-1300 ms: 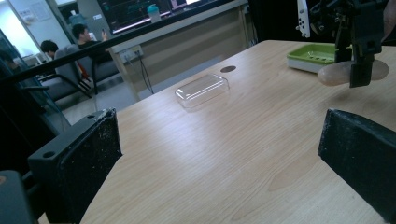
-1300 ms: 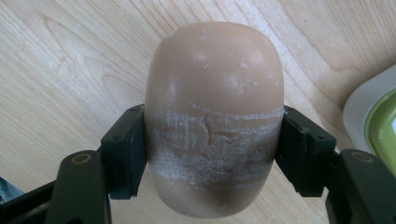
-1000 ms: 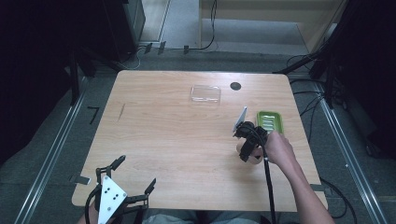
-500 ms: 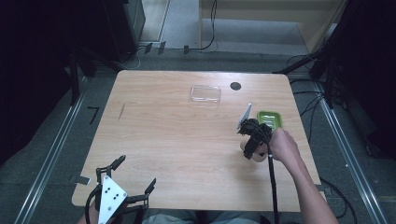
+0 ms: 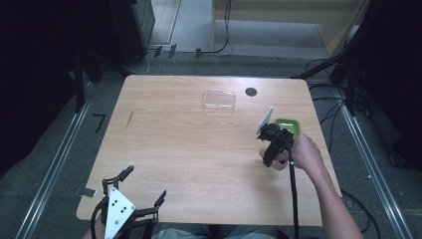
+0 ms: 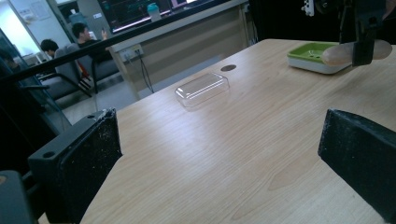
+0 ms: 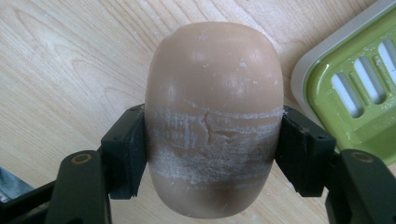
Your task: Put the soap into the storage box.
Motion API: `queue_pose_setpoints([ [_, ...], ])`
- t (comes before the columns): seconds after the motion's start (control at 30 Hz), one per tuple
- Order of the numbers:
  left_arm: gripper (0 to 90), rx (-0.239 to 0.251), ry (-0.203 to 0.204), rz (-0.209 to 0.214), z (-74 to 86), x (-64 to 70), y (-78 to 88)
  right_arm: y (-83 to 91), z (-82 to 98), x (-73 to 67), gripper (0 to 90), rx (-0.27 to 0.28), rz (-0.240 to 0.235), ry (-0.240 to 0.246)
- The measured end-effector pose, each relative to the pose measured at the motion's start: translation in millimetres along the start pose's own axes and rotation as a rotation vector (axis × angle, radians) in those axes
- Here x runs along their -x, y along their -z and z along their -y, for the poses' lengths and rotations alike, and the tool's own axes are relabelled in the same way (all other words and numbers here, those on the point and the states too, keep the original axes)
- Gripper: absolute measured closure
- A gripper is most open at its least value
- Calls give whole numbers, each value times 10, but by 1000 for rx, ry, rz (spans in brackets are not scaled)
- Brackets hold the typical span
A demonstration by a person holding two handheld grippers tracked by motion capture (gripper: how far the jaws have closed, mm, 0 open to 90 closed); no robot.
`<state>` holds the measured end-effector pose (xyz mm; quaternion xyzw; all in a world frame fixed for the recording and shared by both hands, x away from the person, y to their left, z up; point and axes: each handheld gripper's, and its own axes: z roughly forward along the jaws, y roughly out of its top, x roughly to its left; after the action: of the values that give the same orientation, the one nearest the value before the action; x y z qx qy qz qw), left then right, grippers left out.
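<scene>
We see the right gripper (image 7: pixel 212 154) clamping a tan oval soap bar (image 7: pixel 214 116) beside a green slotted soap dish (image 7: pixel 359 88); the left gripper (image 6: pixel 219 172) gapes wide, holding nothing.

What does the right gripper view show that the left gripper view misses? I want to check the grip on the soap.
Right gripper view alone: both pads of the right gripper pressing the sides of the tan soap bar, its scuffed whitish band, and the slots in the green soap dish.
Left gripper view alone: the clear plastic lid, the dark round hole in the table and the left gripper's open jaws.
Both: soap bar, soap dish, wooden table.
</scene>
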<state>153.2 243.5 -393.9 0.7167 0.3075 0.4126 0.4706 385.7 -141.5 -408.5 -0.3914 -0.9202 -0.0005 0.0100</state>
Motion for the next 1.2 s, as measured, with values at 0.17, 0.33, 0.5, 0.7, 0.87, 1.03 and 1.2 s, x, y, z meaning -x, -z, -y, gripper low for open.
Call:
queue_pose_setpoints([
  [0.17,0,0,0,1,0,-2,1,21,9,44,340,7,3,-10],
  [0.33,0,0,0,1,0,-1,1,49,19,97,340,9,4,-24],
  [0.5,0,0,1,0,0,-1,-1,73,25,148,340,10,3,-26],
  [0.7,0,-1,1,-1,0,-1,-1,85,30,211,340,18,4,-42],
  [0.87,0,-2,3,-2,0,-3,1,86,25,246,340,24,3,-46],
  [1.03,0,-2,3,-3,1,-5,0,91,28,296,340,20,4,-52],
  [1.2,0,-2,2,-4,1,-2,1,95,30,341,340,20,2,-63],
])
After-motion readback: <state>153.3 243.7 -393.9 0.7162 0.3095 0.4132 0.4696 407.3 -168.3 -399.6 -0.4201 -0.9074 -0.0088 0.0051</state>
